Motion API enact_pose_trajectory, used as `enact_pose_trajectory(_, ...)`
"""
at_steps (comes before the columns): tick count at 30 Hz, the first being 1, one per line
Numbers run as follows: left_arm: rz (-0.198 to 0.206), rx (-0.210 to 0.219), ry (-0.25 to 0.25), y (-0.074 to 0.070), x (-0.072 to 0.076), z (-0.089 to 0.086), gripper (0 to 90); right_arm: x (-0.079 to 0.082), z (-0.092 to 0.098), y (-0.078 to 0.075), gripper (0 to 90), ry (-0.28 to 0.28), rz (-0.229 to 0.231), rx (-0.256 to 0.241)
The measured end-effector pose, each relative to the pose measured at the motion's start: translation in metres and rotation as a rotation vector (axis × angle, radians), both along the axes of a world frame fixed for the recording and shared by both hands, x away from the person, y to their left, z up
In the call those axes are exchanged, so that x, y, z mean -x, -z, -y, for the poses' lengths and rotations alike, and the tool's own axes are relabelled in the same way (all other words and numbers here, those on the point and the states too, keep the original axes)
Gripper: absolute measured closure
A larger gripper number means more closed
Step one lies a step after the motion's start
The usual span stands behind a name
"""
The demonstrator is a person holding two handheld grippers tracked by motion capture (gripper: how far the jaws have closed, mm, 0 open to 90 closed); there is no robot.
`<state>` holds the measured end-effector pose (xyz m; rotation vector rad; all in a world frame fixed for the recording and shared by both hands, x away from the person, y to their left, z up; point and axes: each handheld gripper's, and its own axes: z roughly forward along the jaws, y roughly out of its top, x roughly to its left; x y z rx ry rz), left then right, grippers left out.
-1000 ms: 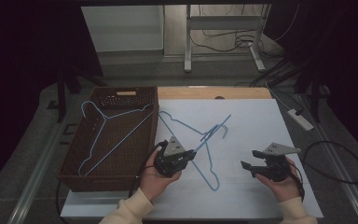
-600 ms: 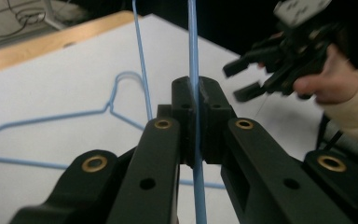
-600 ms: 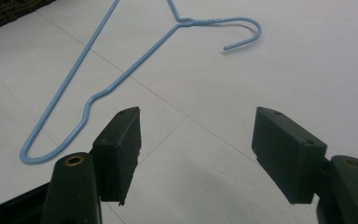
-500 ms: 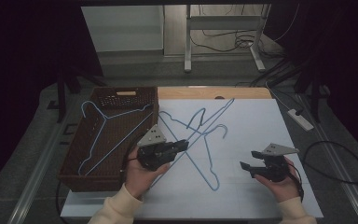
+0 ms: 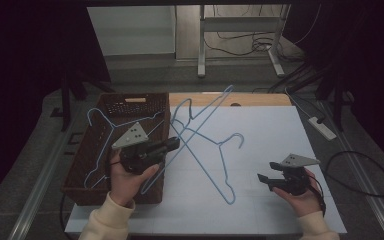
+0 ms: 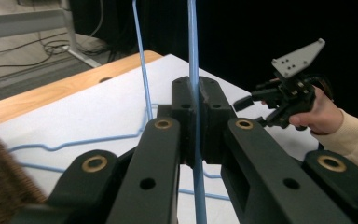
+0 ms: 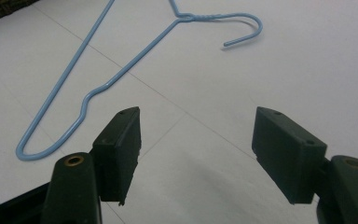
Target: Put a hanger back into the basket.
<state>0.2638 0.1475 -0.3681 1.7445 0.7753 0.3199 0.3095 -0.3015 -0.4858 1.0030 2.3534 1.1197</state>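
- The left gripper (image 5: 172,145) has its two black jaws pressed tight on a thin blue wire hanger (image 5: 200,117), the wire running straight up between the pads in the left gripper view (image 6: 193,56).
- Since half a second ago this hand has carried that hanger farther left and higher; the gripper now hangs over the right wall of the basket, and the hanger's far end tilts up past the wooden table edge (image 5: 220,99).
- The right gripper (image 5: 261,179) has not shifted from its place near the table's right front; its jaws stand wide apart with nothing between them, the white table cover (image 7: 279,60) showing through the gap.
- A second blue wire hanger (image 5: 220,160) lies flat on the cover between the two grippers, hook toward the far side; the held one crosses above it.
- The dark brown woven basket (image 5: 82,187) sits on the table's left end.
- Inside it rests a third blue wire hanger (image 5: 97,125), leaning against the weave.
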Motion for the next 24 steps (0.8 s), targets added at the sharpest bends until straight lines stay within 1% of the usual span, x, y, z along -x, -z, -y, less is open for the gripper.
enact_pose_trajectory(2, -0.001, -0.001, -0.010, 0.000, 0.000, -0.005, 86.0, 0.000, 0.000, 0.000, 33.5, -0.001, 0.000, 0.002)
enact_pose_trajectory(5, -0.005, -0.005, -0.028, -0.001, -0.002, -0.018, 86.0, 0.000, 0.000, 0.000, 33.5, 0.000, -0.002, 0.004)
enact_pose_trajectory(8, -0.008, -0.010, -0.043, 0.000, -0.002, -0.026, 86.0, 0.000, 0.000, 0.001, 33.5, 0.000, -0.004, 0.006)
enact_pose_trajectory(12, -0.019, -0.027, -0.062, 0.004, -0.002, -0.039, 86.0, 0.000, -0.001, 0.001, 33.5, 0.000, -0.006, 0.006)
enact_pose_trajectory(16, -0.037, -0.021, -0.093, 0.007, -0.003, -0.059, 86.0, 0.000, -0.001, 0.001, 33.5, -0.001, -0.005, 0.008)
enact_pose_trajectory(19, -0.038, -0.020, -0.110, 0.008, -0.003, -0.071, 86.0, 0.000, -0.001, 0.001, 33.5, -0.001, -0.006, 0.008)
enact_pose_trajectory(24, -0.063, -0.031, -0.144, 0.011, -0.006, -0.091, 86.0, 0.000, -0.001, 0.001, 33.5, -0.004, -0.005, 0.008)
